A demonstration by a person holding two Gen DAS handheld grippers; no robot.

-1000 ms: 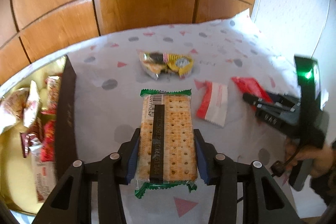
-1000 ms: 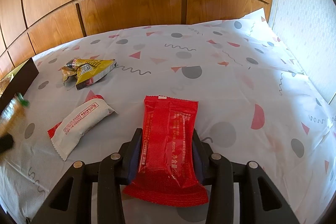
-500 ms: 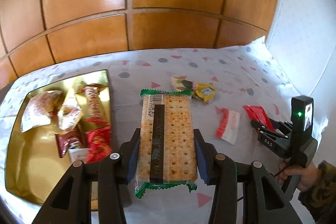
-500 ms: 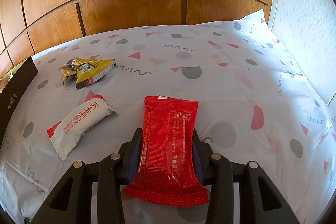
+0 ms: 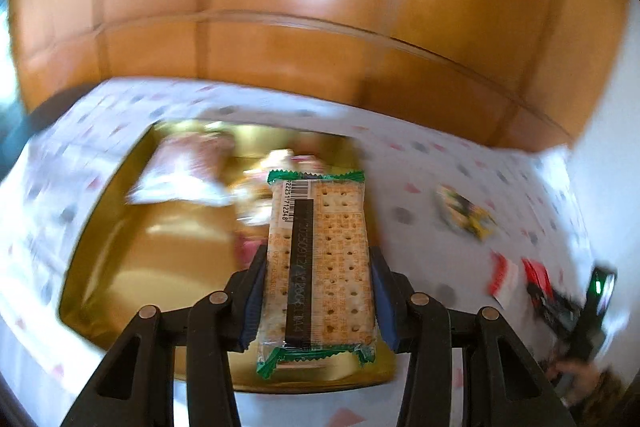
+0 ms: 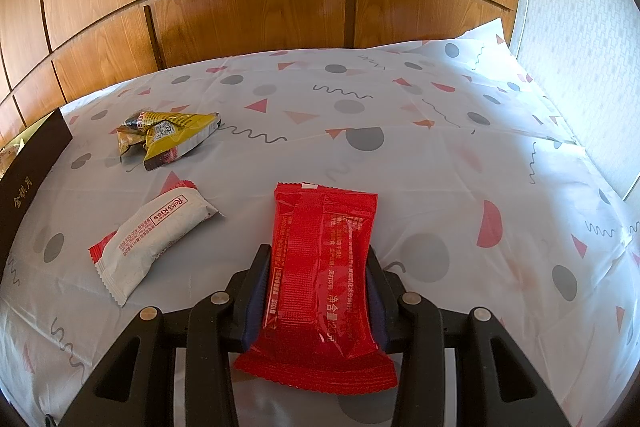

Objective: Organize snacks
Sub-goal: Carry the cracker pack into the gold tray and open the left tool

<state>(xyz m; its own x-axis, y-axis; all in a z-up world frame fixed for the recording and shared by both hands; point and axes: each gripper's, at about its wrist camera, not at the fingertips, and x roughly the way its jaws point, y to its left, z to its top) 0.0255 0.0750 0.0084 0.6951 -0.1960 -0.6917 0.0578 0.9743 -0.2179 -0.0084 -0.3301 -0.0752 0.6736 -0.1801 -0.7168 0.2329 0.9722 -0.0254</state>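
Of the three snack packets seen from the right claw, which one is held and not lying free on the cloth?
The red packet: it sits between the right claw's pads. The white packet and yellow packet lie loose.

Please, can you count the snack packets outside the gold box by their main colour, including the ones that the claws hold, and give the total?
Green-edged clear, crackers, in the left claw: 1
Red packet, in the right claw: 1
White packet with red ends: 1
Yellow packets, two together: 2
Total: 5
The packets in the gold box are too blurred to count.
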